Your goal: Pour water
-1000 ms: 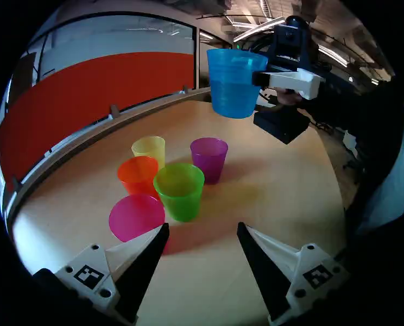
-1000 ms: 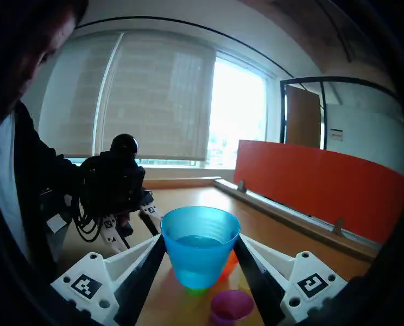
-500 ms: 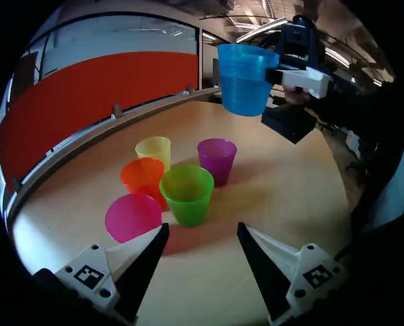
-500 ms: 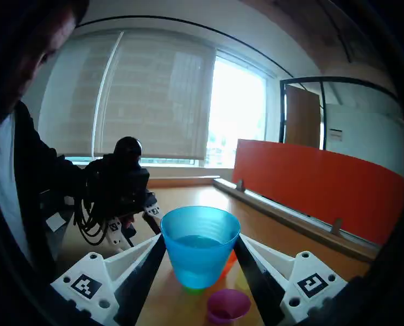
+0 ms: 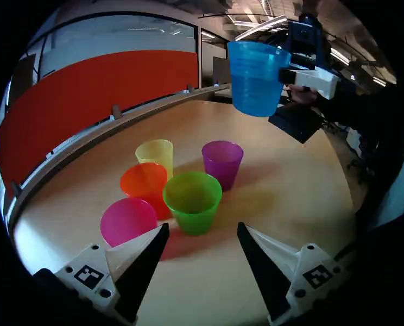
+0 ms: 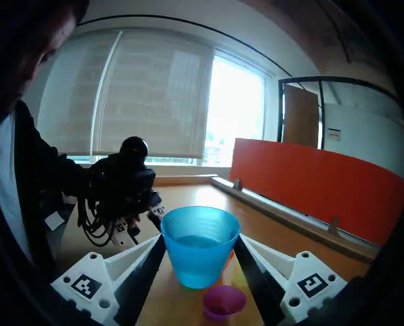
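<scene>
A blue cup (image 6: 200, 244) holding water sits upright between the fingers of my right gripper (image 6: 200, 251), which is shut on it. In the left gripper view the same blue cup (image 5: 254, 78) hangs high above the table, beyond the purple cup (image 5: 221, 163). On the table stand a green cup (image 5: 193, 200), an orange cup (image 5: 145, 185), a yellow cup (image 5: 155, 156) and a pink cup (image 5: 125, 223). My left gripper (image 5: 201, 242) stands open just in front of the green cup, with nothing between its fingers. The purple cup (image 6: 223, 301) lies below the blue one.
The cups stand on a round wooden table (image 5: 278, 185). An orange partition (image 5: 88, 92) runs behind its far edge. A person in a dark sleeve (image 6: 36, 163) holds the left gripper (image 6: 123, 193) across the table. Bare wood lies right of the cups.
The blue cup has drifted right and slightly up in the left gripper view. The cluster of cups has shifted a little rightward and nearer. Both grippers keep their states.
</scene>
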`<state>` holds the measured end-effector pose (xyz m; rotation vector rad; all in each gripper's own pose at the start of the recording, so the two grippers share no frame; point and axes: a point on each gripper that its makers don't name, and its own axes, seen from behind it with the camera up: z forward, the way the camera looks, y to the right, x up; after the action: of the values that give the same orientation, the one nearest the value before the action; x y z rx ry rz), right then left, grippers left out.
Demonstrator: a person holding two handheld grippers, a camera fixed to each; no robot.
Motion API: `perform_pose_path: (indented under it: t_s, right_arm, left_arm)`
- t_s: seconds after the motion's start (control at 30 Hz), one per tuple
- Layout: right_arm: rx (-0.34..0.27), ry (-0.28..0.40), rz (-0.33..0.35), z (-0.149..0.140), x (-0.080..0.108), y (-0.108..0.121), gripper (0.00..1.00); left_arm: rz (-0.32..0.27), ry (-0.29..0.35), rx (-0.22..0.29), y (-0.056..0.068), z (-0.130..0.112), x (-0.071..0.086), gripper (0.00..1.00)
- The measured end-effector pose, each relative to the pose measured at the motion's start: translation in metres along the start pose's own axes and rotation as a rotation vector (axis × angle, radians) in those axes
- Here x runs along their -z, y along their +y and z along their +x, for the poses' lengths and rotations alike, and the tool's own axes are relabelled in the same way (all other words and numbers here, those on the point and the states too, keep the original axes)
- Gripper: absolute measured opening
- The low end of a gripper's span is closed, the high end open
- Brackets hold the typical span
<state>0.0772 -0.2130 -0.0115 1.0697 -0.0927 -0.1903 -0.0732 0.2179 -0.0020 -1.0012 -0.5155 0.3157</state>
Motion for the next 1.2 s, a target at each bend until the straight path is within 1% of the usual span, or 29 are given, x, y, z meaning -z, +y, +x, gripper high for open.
perform_pose_path:
  t_s: [0.57,0.87,1.2]
  right_arm:
    - [-0.001,-0.007,-0.012,-0.004,0.007,0.006,0.89]
    - [-0.002,-0.01,-0.018,-0.006,0.012,0.011,0.89]
    - [-0.006,-0.013,-0.026,-0.008,0.017,0.015,0.89]
  left_arm:
    - [-0.008,-0.001,-0.002,-0.004,0.009,-0.02,0.93]
    - [-0.001,-0.012,-0.009,-0.009,0.011,-0.028,0.93]
    - [-0.003,-0.027,-0.016,-0.012,0.014,-0.036,0.93]
